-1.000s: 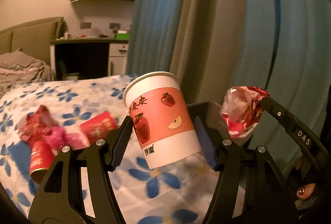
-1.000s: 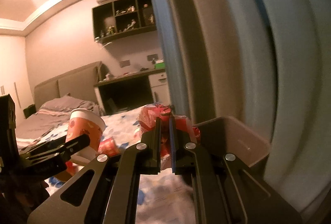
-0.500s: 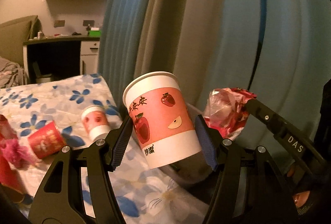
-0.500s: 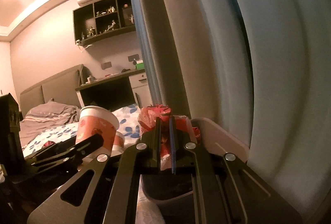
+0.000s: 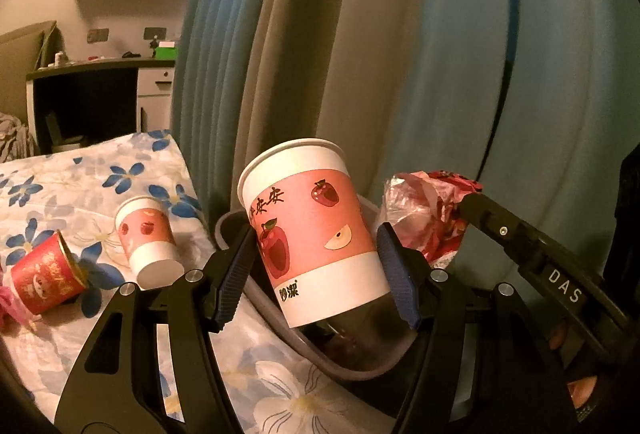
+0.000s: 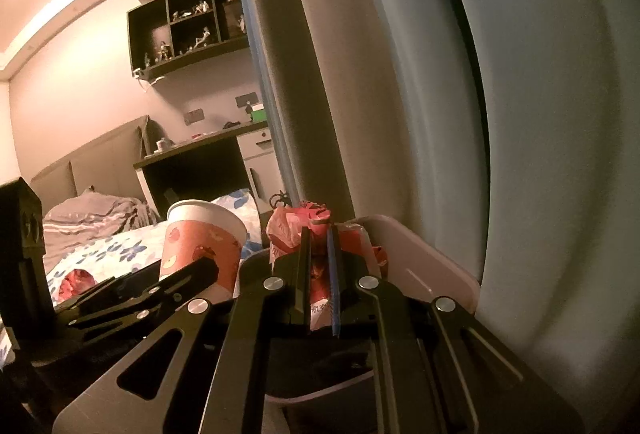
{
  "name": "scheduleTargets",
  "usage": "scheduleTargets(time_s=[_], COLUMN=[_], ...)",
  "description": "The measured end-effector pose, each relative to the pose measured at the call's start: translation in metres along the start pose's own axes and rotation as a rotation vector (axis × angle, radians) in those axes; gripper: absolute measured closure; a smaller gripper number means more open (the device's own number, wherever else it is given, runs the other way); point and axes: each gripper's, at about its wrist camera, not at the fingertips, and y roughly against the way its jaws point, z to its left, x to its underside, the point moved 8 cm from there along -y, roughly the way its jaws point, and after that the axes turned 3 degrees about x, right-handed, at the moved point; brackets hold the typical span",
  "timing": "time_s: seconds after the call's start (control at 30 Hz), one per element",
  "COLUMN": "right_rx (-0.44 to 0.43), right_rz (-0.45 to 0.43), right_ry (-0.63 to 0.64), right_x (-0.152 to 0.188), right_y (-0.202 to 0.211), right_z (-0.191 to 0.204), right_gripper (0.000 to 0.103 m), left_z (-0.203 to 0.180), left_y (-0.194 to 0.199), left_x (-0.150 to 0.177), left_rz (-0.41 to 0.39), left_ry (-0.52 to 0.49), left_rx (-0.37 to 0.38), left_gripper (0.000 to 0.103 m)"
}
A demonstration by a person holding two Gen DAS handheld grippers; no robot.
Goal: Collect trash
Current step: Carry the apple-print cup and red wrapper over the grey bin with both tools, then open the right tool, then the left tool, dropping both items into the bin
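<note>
My left gripper [image 5: 316,254] is shut on a white paper cup with a pink apple band [image 5: 316,234], tilted and held over the rim of a grey trash bin [image 5: 280,318]. My right gripper [image 6: 318,246] is shut on a crumpled red and clear wrapper [image 6: 288,230], also above the bin [image 6: 420,258]. In the left wrist view the wrapper [image 5: 424,205] hangs from the right gripper's tip, just right of the cup. In the right wrist view the cup [image 6: 200,246] is at the left in the left gripper's fingers.
On the flowered bedspread [image 5: 80,185] lie a second apple cup [image 5: 148,238] and a red cup [image 5: 44,274] on their sides. Blue and grey curtains [image 5: 400,53] hang close behind the bin. A desk [image 5: 92,89] and wall shelf stand farther back.
Both grippers swung right from over the bed to the bin by the curtain. The cup and the wrapper stayed gripped. The bin now lies under them.
</note>
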Motion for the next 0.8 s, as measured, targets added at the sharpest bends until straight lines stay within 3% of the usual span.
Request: scheduleTargets(time_s=[0.63, 0.67, 0.73, 0.8], right_rx=[-0.006, -0.007, -0.004, 0.001], right_rz=[0.068, 0.068, 0.067, 0.057], right_ry=[-0.01, -0.011, -0.013, -0.021], right_x=[0.008, 0.008, 0.008, 0.007], right_y=[-0.03, -0.031, -0.03, -0.028], right_z=[-0.006, -0.006, -0.008, -0.011], right_gripper=[0.094, 0.093, 0.077, 0.07], left_z=[0.004, 0.003, 0.004, 0.005], left_y=[-0.019, -0.021, -0.022, -0.024], left_x=[0.011, 0.012, 0.014, 0.015], left_rz=[0.032, 0.035, 0.04, 0.046], left_ry=[0.027, 0.023, 0.022, 0.028], left_rx=[0.023, 0.025, 0.025, 0.025], left_gripper=[0.042, 0.042, 0.042, 0.042])
